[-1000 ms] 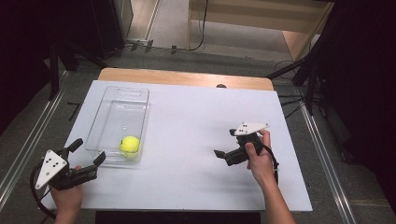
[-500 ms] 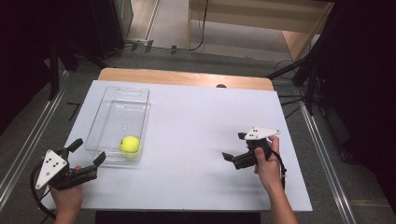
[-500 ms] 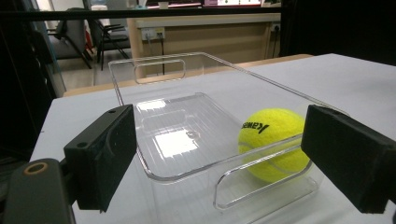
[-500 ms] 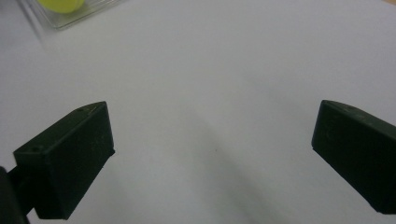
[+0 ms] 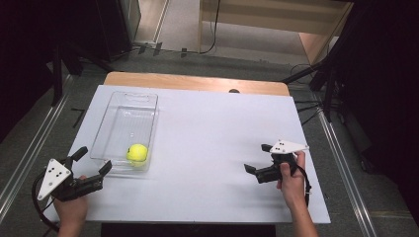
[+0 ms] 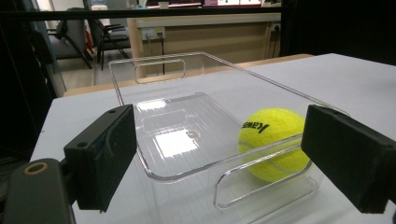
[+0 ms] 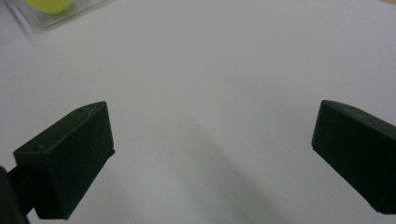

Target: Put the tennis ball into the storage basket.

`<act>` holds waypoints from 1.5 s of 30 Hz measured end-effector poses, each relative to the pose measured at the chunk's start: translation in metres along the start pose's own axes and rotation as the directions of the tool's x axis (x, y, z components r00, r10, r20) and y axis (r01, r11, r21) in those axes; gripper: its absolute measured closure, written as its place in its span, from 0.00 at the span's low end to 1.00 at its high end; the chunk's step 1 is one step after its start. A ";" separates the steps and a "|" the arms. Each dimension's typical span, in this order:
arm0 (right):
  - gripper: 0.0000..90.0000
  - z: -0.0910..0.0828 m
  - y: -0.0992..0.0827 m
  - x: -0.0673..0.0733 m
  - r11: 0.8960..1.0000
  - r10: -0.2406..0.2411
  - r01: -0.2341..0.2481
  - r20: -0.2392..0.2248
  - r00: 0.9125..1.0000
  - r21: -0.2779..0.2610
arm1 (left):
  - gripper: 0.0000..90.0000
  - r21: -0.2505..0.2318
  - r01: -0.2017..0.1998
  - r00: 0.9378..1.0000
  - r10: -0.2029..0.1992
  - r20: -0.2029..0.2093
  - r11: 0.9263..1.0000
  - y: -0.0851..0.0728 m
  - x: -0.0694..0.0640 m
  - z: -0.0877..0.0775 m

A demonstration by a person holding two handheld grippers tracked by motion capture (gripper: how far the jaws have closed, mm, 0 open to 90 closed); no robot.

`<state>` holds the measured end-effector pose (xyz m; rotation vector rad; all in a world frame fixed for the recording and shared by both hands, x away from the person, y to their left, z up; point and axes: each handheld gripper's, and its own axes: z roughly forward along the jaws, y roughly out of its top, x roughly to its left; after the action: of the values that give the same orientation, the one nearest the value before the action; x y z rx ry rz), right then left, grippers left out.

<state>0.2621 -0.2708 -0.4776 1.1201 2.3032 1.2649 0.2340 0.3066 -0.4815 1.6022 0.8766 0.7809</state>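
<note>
Just beyond the left hand-held gripper (image 5: 92, 160), tennis ball (image 5: 137, 152) in tray (image 5: 143, 101)

A lab-like recording room: dark curtains (image 5: 29, 59), floor cables (image 5: 215, 34), a white-topped table (image 5: 207, 123).

A yellow-green felt ball (image 5: 137, 153), printed with black lettering and a pale seam, is seen resting on the floor of a clear, open-topped plastic bin (image 5: 146, 101). It is placed at the bin's 6 o'clock end, just inside the handle cut-out, toward the 4 o'clock corner.
</note>
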 end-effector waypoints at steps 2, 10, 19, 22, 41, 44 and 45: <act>0.00 -0.003 -0.004 -0.002 1.000 0.003 -0.003 0.006 1.000 -0.009 | 0.12 0.001 0.000 1.000 0.000 0.000 1.000 0.000 0.000 0.000; 0.00 -0.014 -0.018 -0.009 0.998 0.044 -0.043 0.016 0.999 -0.050 | 0.12 0.000 0.000 1.000 0.000 -0.001 1.000 0.000 0.000 0.000; 0.00 -0.026 -0.033 -0.012 0.993 0.055 -0.052 0.022 0.998 -0.110 | 0.12 -0.006 0.004 1.000 -0.004 0.002 1.000 0.000 0.000 0.000; 0.00 -0.029 -0.038 -0.012 0.990 0.061 -0.057 0.029 0.998 -0.127 | 0.12 -0.007 0.007 1.000 -0.007 0.004 1.000 0.000 0.000 0.000; 0.00 -0.053 -0.069 -0.018 0.955 0.078 -0.054 0.071 0.994 -0.291 | 0.12 -0.014 0.018 1.000 -0.018 0.007 1.000 0.000 0.002 0.000; 0.00 -0.054 -0.072 -0.019 0.951 0.097 -0.069 0.078 0.992 -0.302 | 0.12 -0.014 0.016 1.000 -0.016 0.007 1.000 0.000 0.002 0.001; 0.00 -0.054 -0.073 -0.020 0.949 0.096 -0.067 0.079 0.992 -0.307 | 0.12 -0.013 0.017 1.000 -0.016 0.006 1.000 0.000 0.002 0.001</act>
<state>0.2086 -0.3404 -0.5078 1.1467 1.9295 1.5022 0.2358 0.3080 -0.4811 1.5836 0.8778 0.7682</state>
